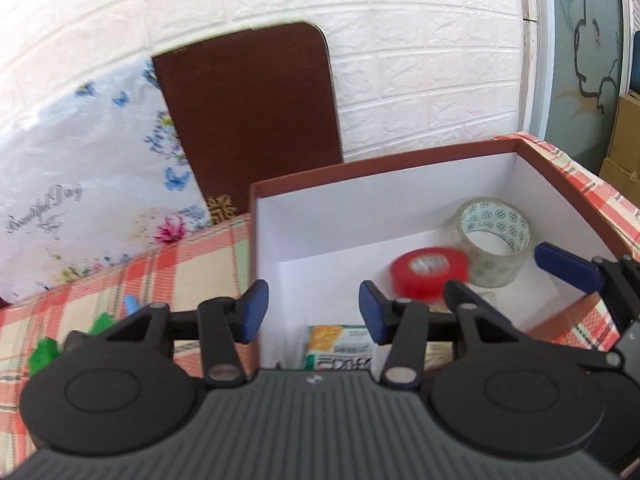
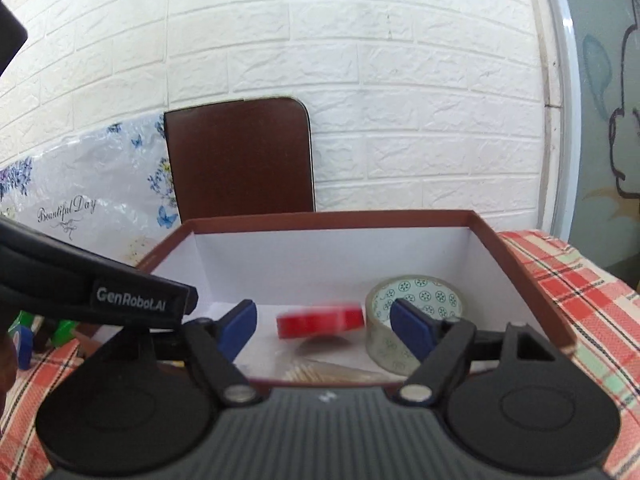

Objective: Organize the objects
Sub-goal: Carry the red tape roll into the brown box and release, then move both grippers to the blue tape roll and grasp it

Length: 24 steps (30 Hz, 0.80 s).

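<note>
Both grippers spread wide, nothing between the pads: left gripper (image 1: 312,316) sits over the box's near-left wall, right gripper (image 2: 324,330) at the box's near rim. Red tape roll (image 2: 320,319) is a flat red ring with a pale core, motion-blurred in both views; from the right wrist it shows edge-on, flat faces roughly level, axis near vertical, slightly tilted. It sits inside the box (image 2: 328,216), right half, and a shadow shows on the box floor beneath it; can't tell whether it touches the floor. Just right of it and behind, the clear tape roll (image 2: 414,320) with a green wheel-pattern core, its hole facing up and tilted toward the camera. Near the front wall of the box lie a printed packet (image 1: 340,348) and a bundle of thin pale sticks (image 2: 316,372). Box is white inside, brown-red rim, open top. It stands on a table under a red-and-cream checked cloth (image 2: 580,292); green and blue bits (image 1: 48,350) lie at the left, too blurred to identify. Behind: dark brown chair back (image 2: 240,160), floral plastic sheet (image 2: 80,188) reading "Beautiful Day", white brick-pattern wall (image 2: 360,60).
</note>
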Each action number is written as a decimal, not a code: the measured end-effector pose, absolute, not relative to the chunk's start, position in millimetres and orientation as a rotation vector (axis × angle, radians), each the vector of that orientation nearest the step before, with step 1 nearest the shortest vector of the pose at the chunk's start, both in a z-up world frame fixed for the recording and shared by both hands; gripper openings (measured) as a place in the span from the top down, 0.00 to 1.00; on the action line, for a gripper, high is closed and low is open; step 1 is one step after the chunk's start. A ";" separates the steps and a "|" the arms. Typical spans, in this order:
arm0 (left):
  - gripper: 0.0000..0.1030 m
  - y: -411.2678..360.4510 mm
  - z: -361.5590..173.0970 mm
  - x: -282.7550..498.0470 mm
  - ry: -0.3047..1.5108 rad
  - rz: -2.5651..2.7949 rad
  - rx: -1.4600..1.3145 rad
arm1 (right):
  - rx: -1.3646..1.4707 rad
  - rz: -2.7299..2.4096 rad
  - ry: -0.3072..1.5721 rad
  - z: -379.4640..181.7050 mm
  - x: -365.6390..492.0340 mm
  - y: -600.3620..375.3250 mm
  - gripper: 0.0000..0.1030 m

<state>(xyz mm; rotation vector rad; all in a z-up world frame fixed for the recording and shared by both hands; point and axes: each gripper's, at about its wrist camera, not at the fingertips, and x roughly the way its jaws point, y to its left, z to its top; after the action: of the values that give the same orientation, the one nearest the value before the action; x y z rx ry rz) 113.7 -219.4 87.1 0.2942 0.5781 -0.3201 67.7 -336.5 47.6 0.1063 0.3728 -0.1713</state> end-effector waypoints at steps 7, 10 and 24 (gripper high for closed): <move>0.42 -182.0 89.8 77.5 0.552 -0.291 0.265 | 0.119 -0.166 0.325 59.2 13.8 -311.2 0.22; 0.41 -163.4 80.6 70.0 0.590 -0.264 0.243 | 0.126 -0.131 0.353 56.1 -3.9 -295.5 0.21; 0.36 -59.7 34.2 58.6 0.736 -0.080 0.151 | 0.081 0.069 0.582 29.1 4.6 -213.8 0.22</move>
<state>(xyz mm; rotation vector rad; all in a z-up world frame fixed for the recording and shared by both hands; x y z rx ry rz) 58.6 -59.7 34.2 0.1513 0.7365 -0.0795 4.6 -213.8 29.1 0.0806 0.5822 0.0693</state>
